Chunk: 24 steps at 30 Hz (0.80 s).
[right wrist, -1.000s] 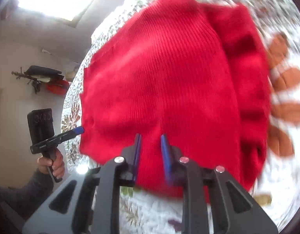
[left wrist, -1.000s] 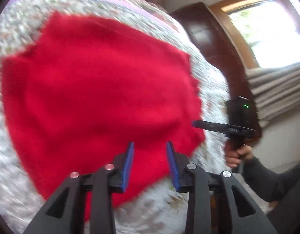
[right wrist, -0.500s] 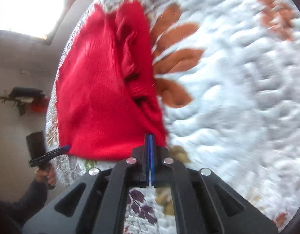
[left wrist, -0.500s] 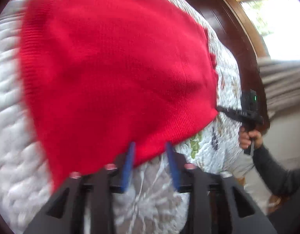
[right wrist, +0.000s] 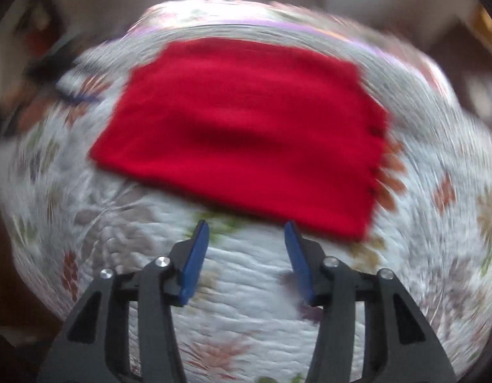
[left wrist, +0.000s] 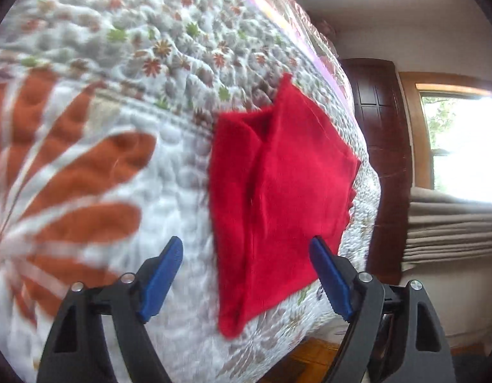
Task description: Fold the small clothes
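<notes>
Both claws, left and right, now wider, empty, off the folded red sweater.

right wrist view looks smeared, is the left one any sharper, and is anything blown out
Right wrist view: heavy swirling motion blur over the quilt and the red garment, though the blue fingers stay fairly crisp. Left wrist view: sharper on the garment, blurred toward the left edge, and the window is overexposed. Both bend at the rim from the fisheye.
</notes>
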Available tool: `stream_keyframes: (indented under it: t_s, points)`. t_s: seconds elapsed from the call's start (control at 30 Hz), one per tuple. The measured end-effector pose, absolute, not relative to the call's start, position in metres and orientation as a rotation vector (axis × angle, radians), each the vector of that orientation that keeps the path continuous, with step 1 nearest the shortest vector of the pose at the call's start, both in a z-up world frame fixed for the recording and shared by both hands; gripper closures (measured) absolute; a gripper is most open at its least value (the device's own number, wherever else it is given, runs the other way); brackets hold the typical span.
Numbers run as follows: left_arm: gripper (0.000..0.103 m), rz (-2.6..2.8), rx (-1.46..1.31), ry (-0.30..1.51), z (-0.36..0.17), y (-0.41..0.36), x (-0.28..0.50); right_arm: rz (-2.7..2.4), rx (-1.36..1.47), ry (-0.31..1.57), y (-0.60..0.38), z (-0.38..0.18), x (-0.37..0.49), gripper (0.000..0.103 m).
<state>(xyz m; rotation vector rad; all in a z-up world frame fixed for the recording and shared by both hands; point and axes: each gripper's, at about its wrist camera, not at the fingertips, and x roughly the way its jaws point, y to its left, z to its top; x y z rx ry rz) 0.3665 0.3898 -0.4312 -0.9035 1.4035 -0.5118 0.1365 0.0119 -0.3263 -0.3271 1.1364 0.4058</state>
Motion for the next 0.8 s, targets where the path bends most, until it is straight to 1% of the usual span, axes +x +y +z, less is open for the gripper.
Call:
stream_keyframes:
  t_s: [0.1,0.27,0.4,0.57,0.73,0.8]
  points:
    - [0.021,-0.552,-0.925,1.415,-0.45,0.391,0.386,0.488,-0.477,1.074,0.065,-0.338,0.113,0.047]
    - [0.021,-0.628,-0.961,1.384,-0.464,0.395,0.407,0.577,-0.658,0.997,0.144,-0.37,0.096,0.047]
    - [0.021,-0.682,-0.992,1.357,-0.474,0.397,0.421,0.6,-0.714,0.976,0.184,-0.392,0.101,0.047]
    - [0.021,-0.761,-0.968,1.365,-0.478,0.377,0.434,0.564,-0.76,0.952,0.215,-0.417,0.113,0.047]
    - [0.023,-0.801,-0.971,1.376,-0.482,0.366,0.447,0.521,-0.78,0.925,0.234,-0.434,0.125,0.047]
    - [0.027,-0.804,-0.974,1.382,-0.482,0.361,0.45,0.51,-0.786,0.903,0.241,-0.434,0.128,0.047]
